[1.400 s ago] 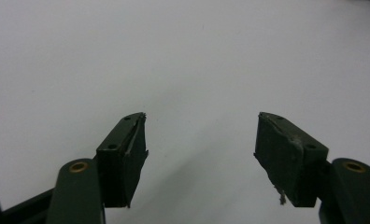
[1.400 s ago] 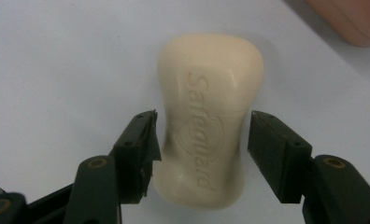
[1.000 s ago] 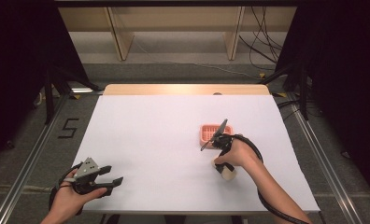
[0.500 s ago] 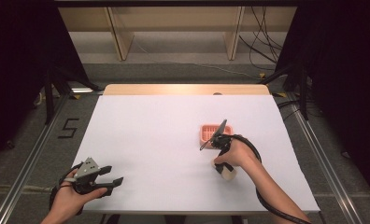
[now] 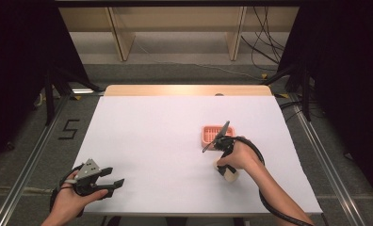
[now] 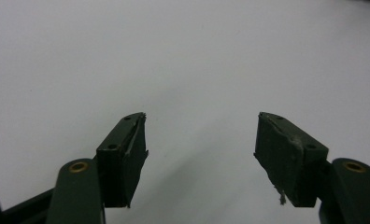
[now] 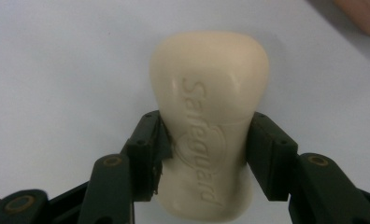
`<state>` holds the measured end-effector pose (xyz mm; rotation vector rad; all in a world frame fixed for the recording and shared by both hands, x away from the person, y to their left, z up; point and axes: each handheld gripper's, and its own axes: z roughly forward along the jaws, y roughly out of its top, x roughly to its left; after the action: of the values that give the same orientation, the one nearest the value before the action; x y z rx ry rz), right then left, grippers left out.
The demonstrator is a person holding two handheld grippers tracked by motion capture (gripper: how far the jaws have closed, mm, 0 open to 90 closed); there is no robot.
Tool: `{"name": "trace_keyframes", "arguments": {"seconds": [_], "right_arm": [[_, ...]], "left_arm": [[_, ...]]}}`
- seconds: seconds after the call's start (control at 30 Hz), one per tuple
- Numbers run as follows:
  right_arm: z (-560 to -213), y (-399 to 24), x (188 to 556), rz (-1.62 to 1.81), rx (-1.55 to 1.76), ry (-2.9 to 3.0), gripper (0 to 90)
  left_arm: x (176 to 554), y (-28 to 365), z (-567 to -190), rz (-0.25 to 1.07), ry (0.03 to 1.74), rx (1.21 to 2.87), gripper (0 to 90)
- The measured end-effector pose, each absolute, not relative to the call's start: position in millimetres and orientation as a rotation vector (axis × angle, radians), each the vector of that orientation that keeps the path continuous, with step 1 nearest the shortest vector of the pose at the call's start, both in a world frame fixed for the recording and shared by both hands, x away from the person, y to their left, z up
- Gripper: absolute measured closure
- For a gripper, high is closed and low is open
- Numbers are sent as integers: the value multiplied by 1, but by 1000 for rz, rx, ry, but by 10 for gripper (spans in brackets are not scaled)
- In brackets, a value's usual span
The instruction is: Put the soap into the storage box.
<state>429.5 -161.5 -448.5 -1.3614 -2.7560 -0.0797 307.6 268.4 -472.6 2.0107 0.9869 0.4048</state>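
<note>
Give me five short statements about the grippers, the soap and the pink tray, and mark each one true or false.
1. The right gripper is clamped on a cream bar of soap. True.
2. The left gripper holds a sponge. False: its jaws stand apart with nothing between them.
3. The pink tray sits on the white table. True.
4. The soap lies inside the pink tray. False: it is at the right gripper, on the person's side of the tray.
5. The soap is blank. False: embossed lettering runs along it.
</note>
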Motion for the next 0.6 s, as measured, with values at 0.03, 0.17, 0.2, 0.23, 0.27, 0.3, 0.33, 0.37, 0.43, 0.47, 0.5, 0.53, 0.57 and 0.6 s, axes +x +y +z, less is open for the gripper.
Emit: {"name": "trace_keyframes", "arguments": {"seconds": [0.03,0.17,0.2,0.23,0.27,0.3,0.33,0.37,0.43,0.47,0.5,0.53,0.57,0.6], "right_arm": [[-448,-162,428,-72,-1362,-2758,506],[-448,-163,425,-65,-1342,-2782,507],[-447,-162,425,-59,-1353,-2761,507],[-447,-162,423,-64,-1370,-2752,507],[-447,-164,423,-72,-1346,-2774,507],[-447,-164,423,-74,-1350,-2770,507],[-446,-164,423,-67,-1374,-2755,507],[-446,-164,422,-70,-1377,-2755,507],[-447,-167,423,-99,-1325,-2801,507],[-447,-166,422,-93,-1347,-2785,507],[-445,-165,422,-84,-1376,-2758,507],[-446,-167,422,-97,-1356,-2778,507],[-446,-167,421,-108,-1350,-2783,507],[-446,-167,421,-108,-1350,-2783,507]], "left_arm": [[308,268,-473,406,985,2011,334],[308,268,-473,406,984,2012,333],[308,268,-473,406,984,2012,334],[308,268,-473,407,984,2012,333],[308,268,-473,406,985,2012,333],[308,268,-473,406,986,2011,333],[308,268,-473,406,986,2011,333],[308,268,-472,406,985,2013,334],[308,268,-473,406,984,2013,333],[307,268,-473,405,986,2013,333],[307,268,-473,405,985,2014,333],[307,268,-473,405,986,2014,333],[307,268,-473,411,988,2007,333],[307,268,-473,411,988,2007,334]]}}
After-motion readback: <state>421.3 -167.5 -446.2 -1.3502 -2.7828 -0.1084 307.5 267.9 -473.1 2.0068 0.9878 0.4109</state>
